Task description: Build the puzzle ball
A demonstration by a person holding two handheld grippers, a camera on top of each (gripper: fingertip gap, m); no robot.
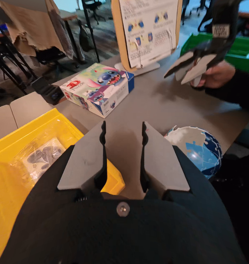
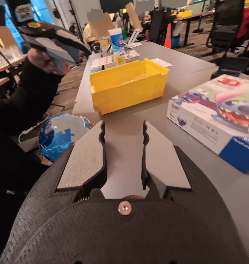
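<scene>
Two hand-held grippers are seen, both empty and touching nothing: the left hand-held gripper (image 1: 123, 125) and the right hand-held gripper (image 2: 123, 125) are each held with fingers spread wide above the grey tabletop (image 1: 156, 102). The unfinished puzzle ball (image 1: 198, 151) is found at the tabletop's near edge, its gap turned upward; no long axis can be told. A yellow bin (image 2: 128, 88) and a puzzle box (image 1: 98, 88) lie farther off. An instruction sheet (image 1: 148, 28) is shown only in the left wrist view, a wipes canister (image 2: 118, 45) only in the right.

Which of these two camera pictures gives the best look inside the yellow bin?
The left wrist view: it looks down into the yellow bin and shows a clear plastic bag of dark pieces inside. The right wrist view shows the bin whole but from the side, its contents only a blurred yellowish shape.
</scene>
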